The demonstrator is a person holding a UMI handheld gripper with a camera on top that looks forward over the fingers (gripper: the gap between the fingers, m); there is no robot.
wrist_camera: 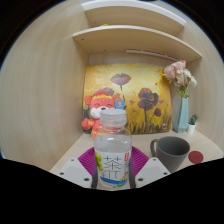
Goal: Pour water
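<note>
— What is the tool (113, 170) doing?
— Its two fingers, pink pads (87, 160) inward, pinch a clear plastic water bottle with a white cap (113, 140), upright between them.
— And nearby?
— A dark grey mug (172, 153) stands on the pale surface (205, 168) just right of the fingers; a red plush toy (100, 108) and a flower painting (135, 95) sit beyond.
</note>
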